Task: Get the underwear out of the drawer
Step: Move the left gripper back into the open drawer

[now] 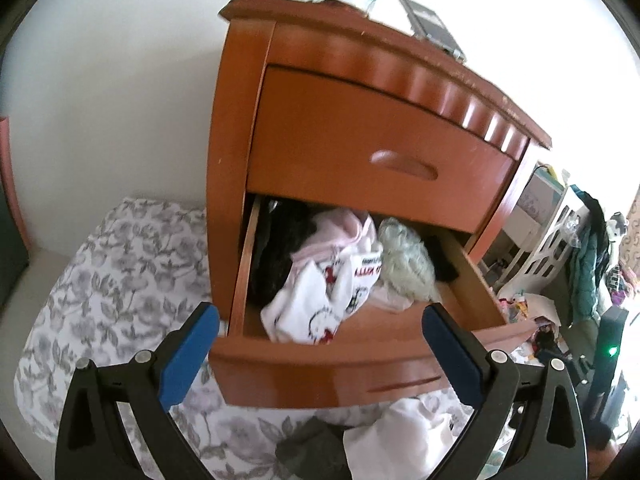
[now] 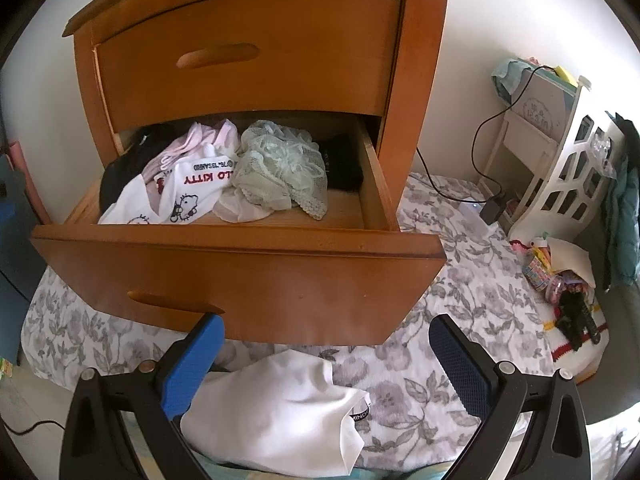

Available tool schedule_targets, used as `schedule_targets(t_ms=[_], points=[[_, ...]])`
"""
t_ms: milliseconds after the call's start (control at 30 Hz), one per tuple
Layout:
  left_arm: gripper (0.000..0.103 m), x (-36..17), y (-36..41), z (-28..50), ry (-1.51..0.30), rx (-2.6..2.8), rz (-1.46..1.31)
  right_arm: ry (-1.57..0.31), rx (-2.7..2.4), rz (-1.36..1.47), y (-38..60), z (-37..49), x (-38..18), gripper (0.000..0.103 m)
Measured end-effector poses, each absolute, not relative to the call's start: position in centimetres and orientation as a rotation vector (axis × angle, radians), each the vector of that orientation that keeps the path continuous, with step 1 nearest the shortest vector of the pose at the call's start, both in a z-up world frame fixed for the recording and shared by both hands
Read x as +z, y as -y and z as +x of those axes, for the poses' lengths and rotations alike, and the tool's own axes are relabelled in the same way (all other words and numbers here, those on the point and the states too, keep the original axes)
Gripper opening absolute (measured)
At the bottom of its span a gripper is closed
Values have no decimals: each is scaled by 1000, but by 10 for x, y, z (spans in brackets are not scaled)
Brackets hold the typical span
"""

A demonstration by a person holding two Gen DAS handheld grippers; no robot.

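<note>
Now white underwear [image 2: 280, 408] below open right gripper [image 2: 324, 364].

Left wrist cam: close, angled down from the front-left at the open lower drawer [image 1: 360, 376] of the orange-brown wooden nightstand [image 1: 360, 120]. Right wrist cam: similar, front-right, nearer the drawer front. Both share drawer and grey floral rug [image 2: 460, 300].

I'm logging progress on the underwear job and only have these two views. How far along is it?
Done: the lower drawer is pulled open, and one white garment lies on the floral cover below it.
In hand: nothing; the left gripper and right gripper are both open and empty.
Left: the printed white piece, the green lace piece and dark items remain inside.
</note>
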State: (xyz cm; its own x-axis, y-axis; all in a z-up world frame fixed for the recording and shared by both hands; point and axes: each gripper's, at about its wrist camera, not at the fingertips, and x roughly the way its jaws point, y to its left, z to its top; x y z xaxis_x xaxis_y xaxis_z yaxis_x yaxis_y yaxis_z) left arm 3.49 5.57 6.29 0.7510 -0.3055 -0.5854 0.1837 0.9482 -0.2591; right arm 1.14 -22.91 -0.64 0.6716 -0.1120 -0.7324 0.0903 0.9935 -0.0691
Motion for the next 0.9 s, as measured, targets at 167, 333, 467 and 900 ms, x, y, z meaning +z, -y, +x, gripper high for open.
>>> schedule_targets(t_ms=[167,333,467,900], points=[[101,89,-58,55,-639,-263,-169,-813,-108,-29,230,13,-2,103],[101,117,-61,85,-665,-249,-161,-785,-106,-20,234,20,6,103],[101,118,-55,101,-694,-225,-119,-768,-104,-14,235,27,11,103],[90,62,-34,154,-971,-259,-111,-770,-85,14,243,35,8,103]])
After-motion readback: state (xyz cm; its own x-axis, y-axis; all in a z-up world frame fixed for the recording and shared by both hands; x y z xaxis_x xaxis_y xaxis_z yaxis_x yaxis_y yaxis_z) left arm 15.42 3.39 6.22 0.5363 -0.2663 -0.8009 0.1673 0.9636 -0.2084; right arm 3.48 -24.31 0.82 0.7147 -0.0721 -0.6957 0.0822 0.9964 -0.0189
